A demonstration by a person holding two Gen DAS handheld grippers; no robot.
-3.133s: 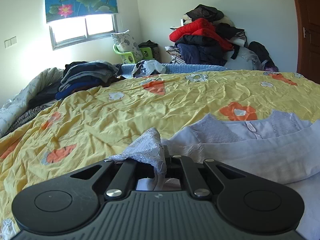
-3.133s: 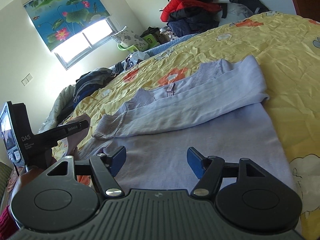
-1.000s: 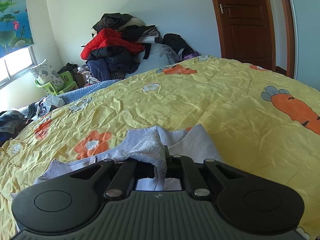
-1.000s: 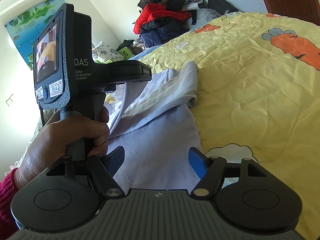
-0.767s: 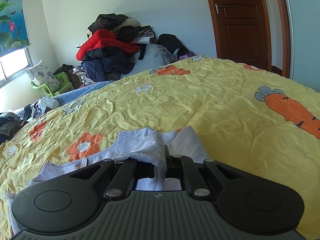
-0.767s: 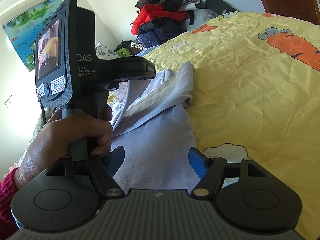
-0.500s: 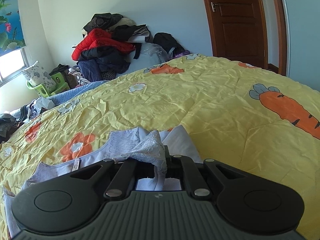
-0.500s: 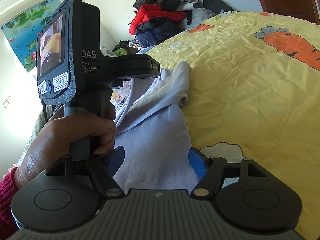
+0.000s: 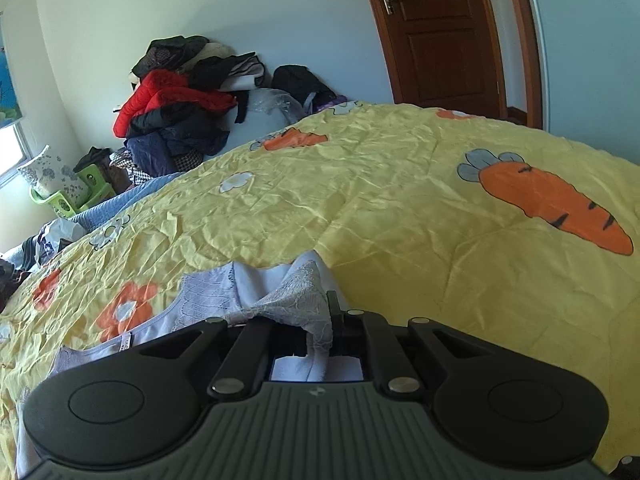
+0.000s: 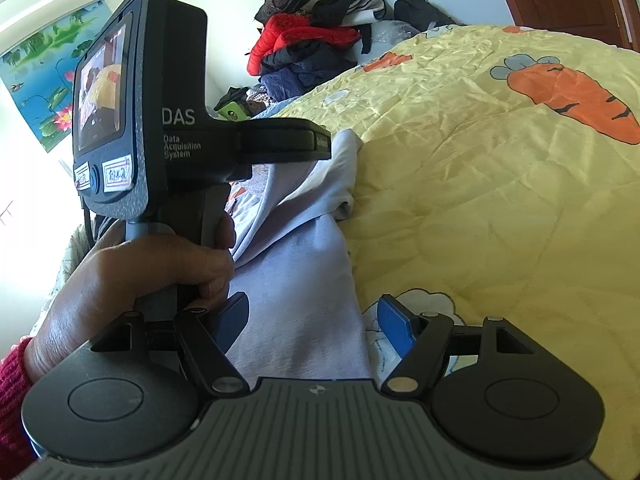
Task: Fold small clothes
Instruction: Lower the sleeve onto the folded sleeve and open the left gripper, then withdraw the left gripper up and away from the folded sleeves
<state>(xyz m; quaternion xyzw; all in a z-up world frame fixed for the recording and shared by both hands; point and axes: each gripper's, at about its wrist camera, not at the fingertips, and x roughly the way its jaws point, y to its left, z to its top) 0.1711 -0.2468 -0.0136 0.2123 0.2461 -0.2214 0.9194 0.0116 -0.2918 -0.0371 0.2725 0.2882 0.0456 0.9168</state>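
A lavender garment (image 10: 304,288) lies on the yellow bedspread (image 10: 500,208). My left gripper (image 9: 320,320) is shut on its lacy sleeve cuff (image 9: 300,296) and holds it over the garment's right side. The neckline with a label (image 9: 132,340) shows at lower left in the left wrist view. My right gripper (image 10: 316,324) is open, its blue pads (image 10: 394,326) either side of the garment's lower part, just above the cloth. The left hand-held unit (image 10: 160,148) and the hand fill the left of the right wrist view.
A pile of dark and red clothes (image 9: 184,108) is stacked against the far wall. A green basket (image 9: 72,196) with a pillow stands by the window. A brown door (image 9: 444,40) is at the right. The bedspread has carrot (image 9: 552,204) and flower prints.
My left gripper has carried the cuff from the garment's left side across to its right side, so the sleeve is drawn over the body. My right gripper stays open and has barely moved.
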